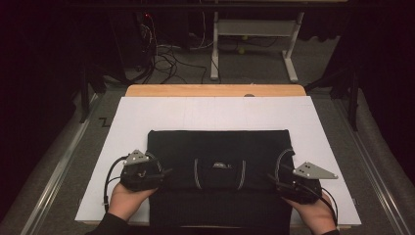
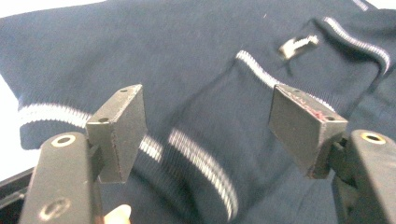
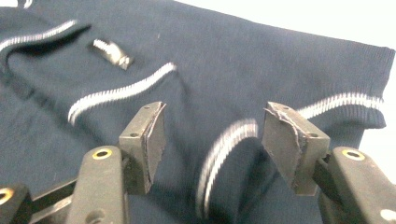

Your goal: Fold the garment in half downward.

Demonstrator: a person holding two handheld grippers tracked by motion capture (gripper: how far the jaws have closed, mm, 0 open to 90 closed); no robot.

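Note:
A dark navy knit garment [image 1: 220,147] with white stripe trim lies flat on the white sheet [image 1: 147,117]; its collar and label [image 1: 221,165] face the near edge. My left gripper [image 1: 166,172] hovers over the garment's left side, open, a striped edge [image 2: 205,168] between and below its jaws. My right gripper [image 1: 270,180] hovers at the garment's right side, open too, above a curved white stripe [image 3: 219,154]. The label [image 2: 299,45] shows ahead of the left gripper [image 2: 205,123], and the same label [image 3: 112,53] shows ahead of the right gripper [image 3: 215,140]. Neither holds cloth.
The white sheet covers a wooden table [image 1: 215,90]. Beyond it stand a metal table frame [image 1: 254,44] and loose cables [image 1: 166,61] on the floor. Metal rails [image 1: 54,171] run along both sides of the table.

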